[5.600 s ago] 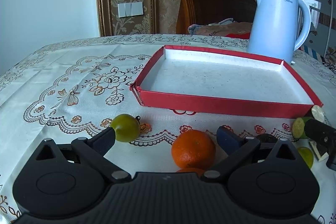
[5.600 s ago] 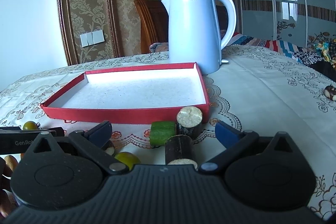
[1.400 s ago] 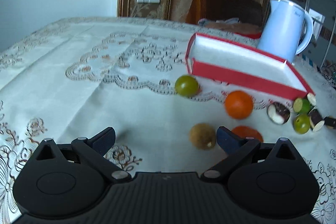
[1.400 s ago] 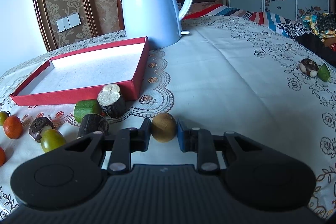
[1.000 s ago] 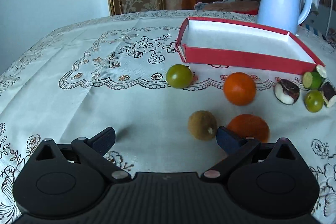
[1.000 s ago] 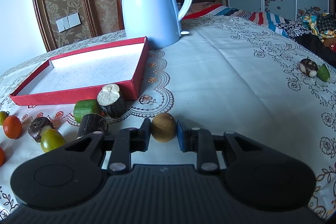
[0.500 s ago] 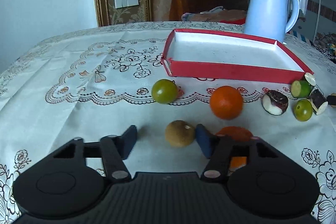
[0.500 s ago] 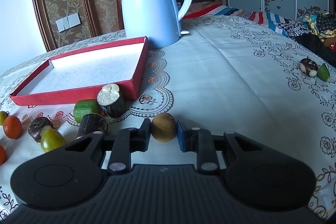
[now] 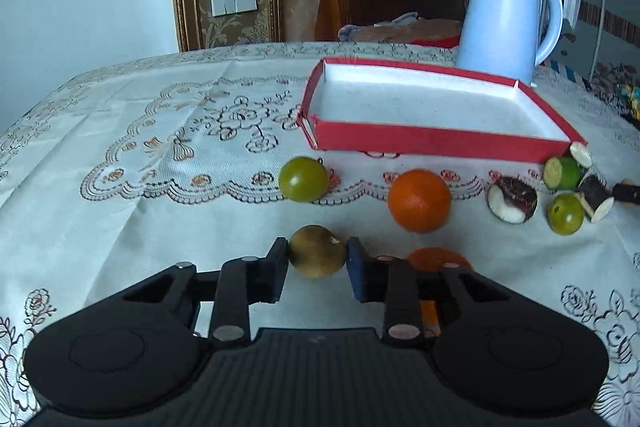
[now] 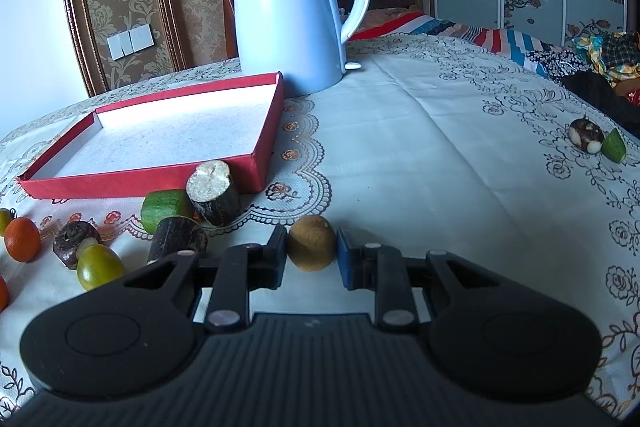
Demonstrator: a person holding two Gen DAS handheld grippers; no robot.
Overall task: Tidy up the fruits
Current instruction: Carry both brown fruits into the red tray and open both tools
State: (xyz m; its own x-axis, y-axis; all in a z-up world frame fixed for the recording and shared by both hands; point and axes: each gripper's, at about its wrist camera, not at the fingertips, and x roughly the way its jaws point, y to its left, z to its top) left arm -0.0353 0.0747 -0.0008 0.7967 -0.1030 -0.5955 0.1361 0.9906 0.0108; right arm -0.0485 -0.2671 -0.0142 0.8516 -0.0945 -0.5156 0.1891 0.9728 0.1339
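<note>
My left gripper (image 9: 317, 254) is shut on a small brown round fruit (image 9: 316, 250) low over the tablecloth. Just beyond it lie a green tomato (image 9: 303, 179), an orange (image 9: 419, 199) and a second orange (image 9: 437, 258) half hidden behind the right finger. My right gripper (image 10: 311, 243) is shut on another brown round fruit (image 10: 312, 242). The empty red tray (image 9: 432, 139) (image 10: 256, 159) sits further back in both views.
A pale blue kettle (image 10: 294, 15) stands behind the tray. Dark cut cane pieces (image 10: 214, 191), a green chunk (image 10: 164, 209), a yellow-green tomato (image 10: 98, 265) and a dark round fruit (image 10: 74, 242) cluster by the tray's near corner. Two more pieces (image 10: 596, 141) lie far right.
The left gripper's jaws went from wide open to shut around the brown fruit, which now sits centred between the pads. The right gripper and its fruit stayed still.
</note>
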